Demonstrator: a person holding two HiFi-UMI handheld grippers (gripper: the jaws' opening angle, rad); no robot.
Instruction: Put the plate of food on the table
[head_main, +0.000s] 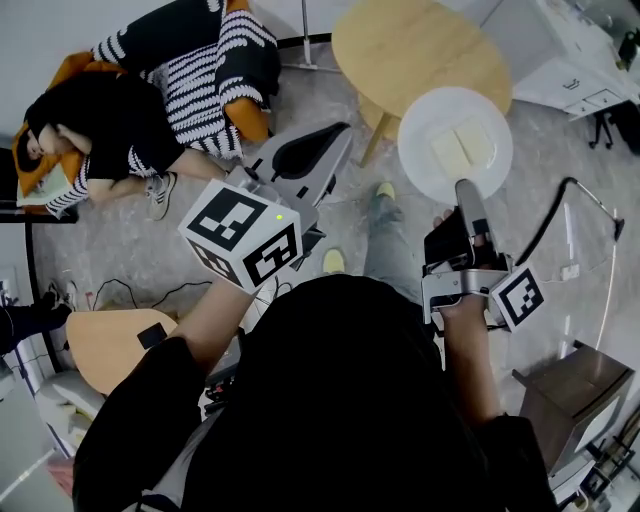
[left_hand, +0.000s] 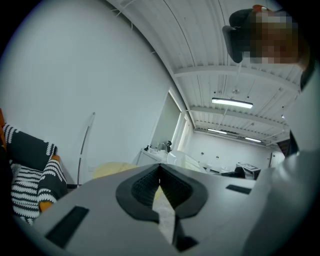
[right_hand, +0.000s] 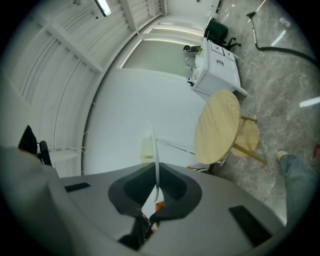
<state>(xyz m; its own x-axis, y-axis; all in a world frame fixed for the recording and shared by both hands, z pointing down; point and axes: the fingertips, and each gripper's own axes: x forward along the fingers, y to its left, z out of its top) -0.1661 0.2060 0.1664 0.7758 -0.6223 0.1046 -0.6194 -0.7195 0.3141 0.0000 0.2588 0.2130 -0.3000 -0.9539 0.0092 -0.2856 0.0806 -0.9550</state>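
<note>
A white plate (head_main: 455, 145) carries two pale yellow squares of food (head_main: 462, 147). It hangs over the floor just in front of the round wooden table (head_main: 420, 45). My right gripper (head_main: 468, 190) is shut on the plate's near rim. In the right gripper view the plate (right_hand: 155, 155) shows edge-on as a thin white line between the pads, with the table (right_hand: 217, 127) off to the right. My left gripper (head_main: 343, 130) is raised at centre left, apart from the plate, its jaws shut on nothing. The left gripper view has the table (left_hand: 112, 170) just past that gripper (left_hand: 160, 167).
A person (head_main: 110, 130) lies on an orange seat with striped cushions at the left. A white cabinet (head_main: 575, 55) stands at the back right, and a black cable (head_main: 560, 200) runs over the floor. A small wooden table (head_main: 105, 345) is at lower left. A stool (right_hand: 247, 137) stands by the round table.
</note>
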